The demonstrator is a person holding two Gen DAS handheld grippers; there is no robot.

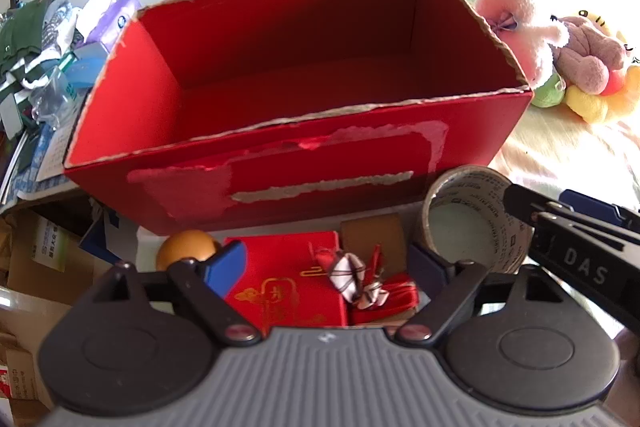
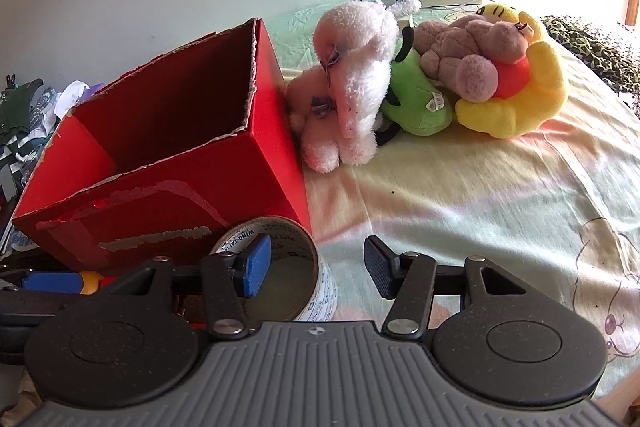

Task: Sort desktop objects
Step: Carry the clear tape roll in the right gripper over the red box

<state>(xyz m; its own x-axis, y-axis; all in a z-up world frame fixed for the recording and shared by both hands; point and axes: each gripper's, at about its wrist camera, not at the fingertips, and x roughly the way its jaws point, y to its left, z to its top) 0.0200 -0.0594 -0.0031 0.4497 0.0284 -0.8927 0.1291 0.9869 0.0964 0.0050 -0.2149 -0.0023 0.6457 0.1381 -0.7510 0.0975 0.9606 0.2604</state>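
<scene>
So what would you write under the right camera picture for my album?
Open tongs reach around a printed tape roll beside the empty red cardboard box.

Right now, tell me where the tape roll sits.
The tape roll stands by the red box's near right corner, in both wrist views; the right gripper's left finger reaches into its core.

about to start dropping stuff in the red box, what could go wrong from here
The right gripper has one finger inside the tape roll, with the roll's wall between the open fingers; a lift might tip the roll. The left gripper hangs open over the red envelope and a loose knotted charm, so it may catch both.
</scene>
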